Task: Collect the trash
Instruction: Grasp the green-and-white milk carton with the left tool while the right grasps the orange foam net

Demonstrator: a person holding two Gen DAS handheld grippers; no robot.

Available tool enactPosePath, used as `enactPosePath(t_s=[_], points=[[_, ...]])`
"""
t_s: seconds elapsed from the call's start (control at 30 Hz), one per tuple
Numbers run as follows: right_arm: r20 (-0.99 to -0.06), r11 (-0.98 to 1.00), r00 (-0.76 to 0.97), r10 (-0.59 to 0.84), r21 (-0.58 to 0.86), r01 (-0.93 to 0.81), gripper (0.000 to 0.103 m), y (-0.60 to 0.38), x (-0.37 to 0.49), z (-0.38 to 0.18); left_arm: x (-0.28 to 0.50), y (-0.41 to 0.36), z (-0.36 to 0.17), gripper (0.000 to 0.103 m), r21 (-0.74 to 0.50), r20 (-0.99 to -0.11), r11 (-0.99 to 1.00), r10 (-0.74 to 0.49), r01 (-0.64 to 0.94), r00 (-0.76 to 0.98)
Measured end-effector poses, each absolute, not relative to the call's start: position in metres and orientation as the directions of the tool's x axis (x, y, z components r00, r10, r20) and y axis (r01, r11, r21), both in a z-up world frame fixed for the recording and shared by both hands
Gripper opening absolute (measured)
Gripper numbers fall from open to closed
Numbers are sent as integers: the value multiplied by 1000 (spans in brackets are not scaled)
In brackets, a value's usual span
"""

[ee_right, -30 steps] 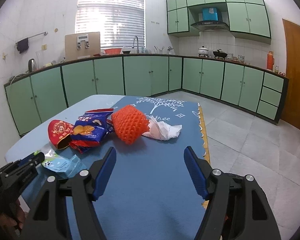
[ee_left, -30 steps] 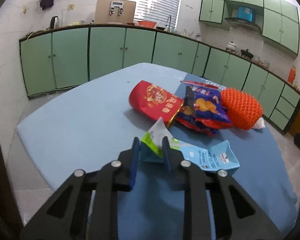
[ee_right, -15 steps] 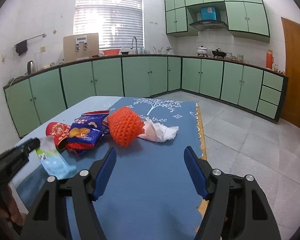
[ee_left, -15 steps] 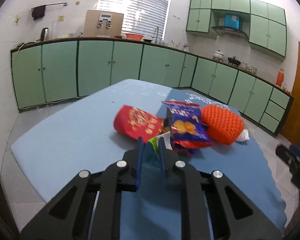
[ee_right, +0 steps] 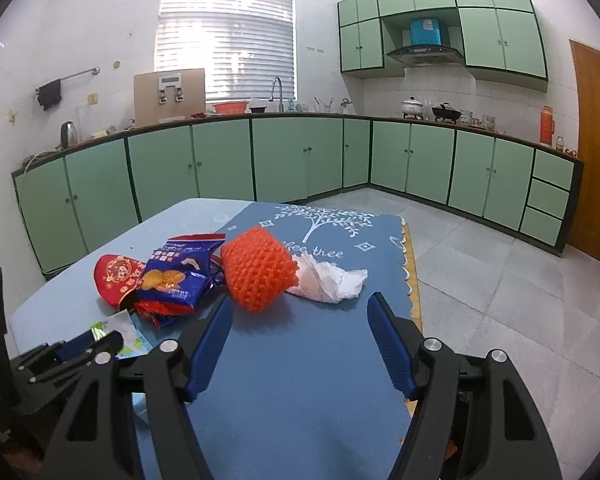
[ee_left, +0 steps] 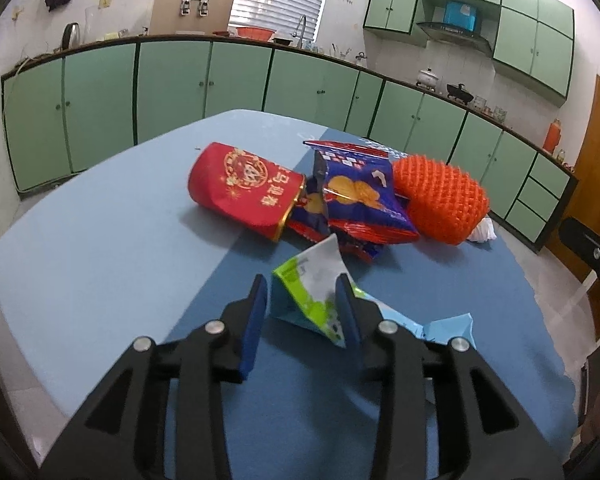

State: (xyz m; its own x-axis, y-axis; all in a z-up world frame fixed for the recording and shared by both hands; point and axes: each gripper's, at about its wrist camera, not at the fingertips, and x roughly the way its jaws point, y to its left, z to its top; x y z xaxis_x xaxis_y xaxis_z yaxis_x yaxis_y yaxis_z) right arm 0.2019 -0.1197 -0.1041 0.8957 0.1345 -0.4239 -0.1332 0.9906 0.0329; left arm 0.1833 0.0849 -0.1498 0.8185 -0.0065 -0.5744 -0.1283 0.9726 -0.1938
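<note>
On the table point(ee_left: 100, 248) a red packet point(ee_left: 244, 192), a blue snack bag point(ee_left: 360, 200), an orange net point(ee_left: 440, 204) and a tissue point(ee_right: 328, 280) are seen uncollected. The left gripper point(ee_left: 302, 304), angled down, has just been opening; a green-and-white wrapper point(ee_left: 308, 284) lies between its jaws, no longer pinched. The right gripper point(ee_right: 300, 344) is held wide and empty.

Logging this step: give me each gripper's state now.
Left gripper: jaws just been opening, carton between them, not clamped.
Right gripper: open, empty.
</note>
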Motion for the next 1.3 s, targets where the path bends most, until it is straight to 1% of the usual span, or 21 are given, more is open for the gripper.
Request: enactPosePath(t_s=[0.03,0.1,0.2,0.37,0.47,0.57,0.67,0.77,0.83,0.87,0.93,1.03,1.13,1.3], points=[[-421,990,897,135,33,-134,66,-119,205,-103,183,85,-151,30,-195,-568,972,-2,-131,823],[-417,990,899,136,35,-134,65,-119,210,-102,182,86,-149,25,-199,-548,970,5,-137,836],[-414,990,900,137,40,-132,64,-116,218,-103,183,83,-141,19,-178,-518,974,28,-140,855],[-427,989,892,145,56,-134,64,-110,238,-105,188,78,-122,18,-166,-465,976,51,-143,884],[-448,987,880,158,61,-147,64,-104,254,-109,190,73,-112,17,-134,-431,981,68,-138,900],[-468,984,866,177,66,-165,63,-97,267,-116,191,72,-110,17,-103,-414,986,79,-133,907],[-491,981,850,190,71,-178,60,-91,280,-121,189,74,-108,17,-100,-402,985,87,-138,911],[-520,982,834,187,66,-179,53,-86,291,-126,189,76,-107,17,-107,-394,985,85,-137,915],[-548,980,814,195,72,-187,38,-84,298,-130,189,76,-108,17,-103,-391,985,85,-136,917],[-556,979,807,198,73,-190,36,-84,300,-130,190,75,-108,17,-101,-390,986,84,-133,917],[-562,977,801,206,72,-201,24,-82,301,-131,190,76,-109,17,-97,-387,987,84,-132,918],[-544,978,815,200,64,-198,17,-84,296,-130,189,73,-108,17,-79,-381,988,92,-131,920],[-521,981,833,188,56,-186,15,-87,287,-125,188,72,-106,17,-78,-380,988,94,-133,920],[-482,986,861,164,54,-158,14,-99,266,-112,183,68,-98,17,-78,-362,988,94,-130,928]])
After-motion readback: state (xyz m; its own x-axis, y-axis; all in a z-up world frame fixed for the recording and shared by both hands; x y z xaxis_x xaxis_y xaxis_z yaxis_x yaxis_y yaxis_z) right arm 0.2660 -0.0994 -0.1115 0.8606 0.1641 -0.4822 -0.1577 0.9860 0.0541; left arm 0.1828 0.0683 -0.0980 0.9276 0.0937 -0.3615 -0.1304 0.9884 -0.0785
